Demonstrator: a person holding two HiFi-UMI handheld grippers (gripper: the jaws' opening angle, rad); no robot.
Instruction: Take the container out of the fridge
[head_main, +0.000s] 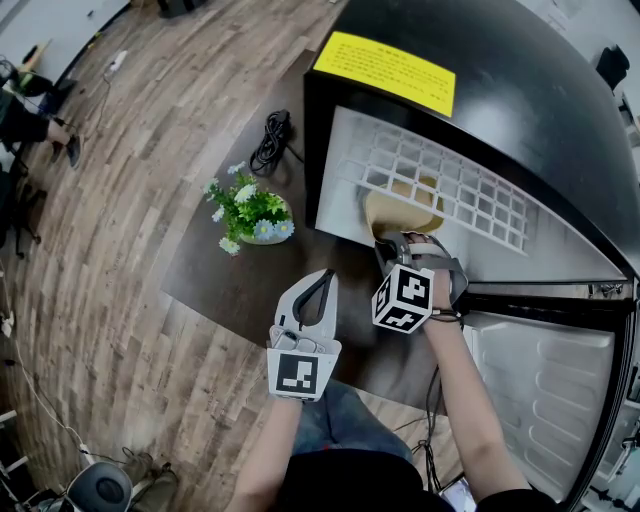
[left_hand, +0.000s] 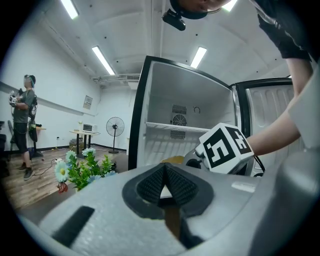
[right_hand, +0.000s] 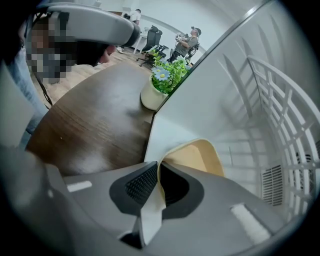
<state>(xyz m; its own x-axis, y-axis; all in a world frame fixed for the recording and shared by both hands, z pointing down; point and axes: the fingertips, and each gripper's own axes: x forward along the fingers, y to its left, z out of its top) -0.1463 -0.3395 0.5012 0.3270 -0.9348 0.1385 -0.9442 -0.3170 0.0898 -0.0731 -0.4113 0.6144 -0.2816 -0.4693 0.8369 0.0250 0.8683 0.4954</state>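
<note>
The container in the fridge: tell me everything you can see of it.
The container is a tan, thin-walled open tub, paler cream outside, seemingly paper or light plastic. Its contents cannot be made out. It sits on the white floor of the open fridge, near the front edge, below the wire shelf. The right gripper is shut on its near rim, one pad inside and one outside.

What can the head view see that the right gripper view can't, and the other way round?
Only the head view: the yellow label on the fridge, a coiled cable, the left gripper. Only the right gripper view: the pads of the right gripper pinched on the rim of the container. Both: the container, the flower pot, the white wire shelf.
</note>
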